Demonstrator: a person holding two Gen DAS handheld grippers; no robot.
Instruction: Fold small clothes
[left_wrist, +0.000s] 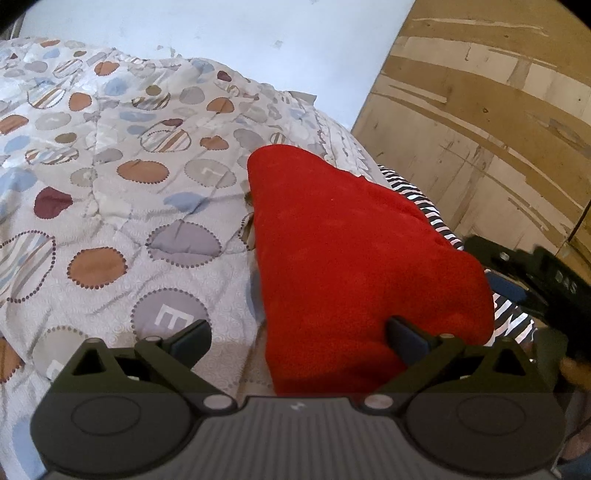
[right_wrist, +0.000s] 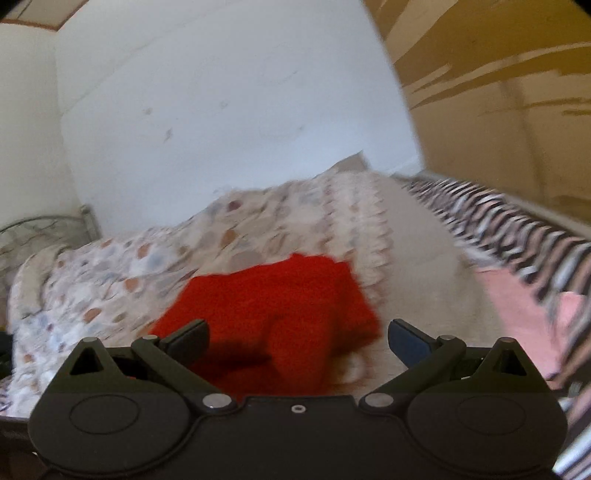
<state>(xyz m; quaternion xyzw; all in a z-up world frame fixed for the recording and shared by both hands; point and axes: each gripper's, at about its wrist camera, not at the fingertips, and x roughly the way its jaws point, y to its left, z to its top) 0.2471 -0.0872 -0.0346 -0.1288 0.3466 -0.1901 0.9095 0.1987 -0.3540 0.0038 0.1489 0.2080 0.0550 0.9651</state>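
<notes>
Red fleece, soft and thick, is what I have in front of me: a small red fleece garment (left_wrist: 354, 258) lying bunched on the pale quilt with coloured circles (left_wrist: 110, 177) that covers the bed. My left gripper (left_wrist: 299, 338) has its jaws spread wide and holds nothing; the cloth lies ahead of them and under the right-hand finger, the left-hand finger over bare quilt. In the blurred right wrist view my right gripper (right_wrist: 298, 336) also stands wide open and empty, the garment (right_wrist: 273, 317) between and just beyond its jaws. A striped black-and-white cloth (left_wrist: 424, 199) lies past the garment. I judge the fleece light, limp and grippy, so I'd pinch a near corner or hem.
</notes>
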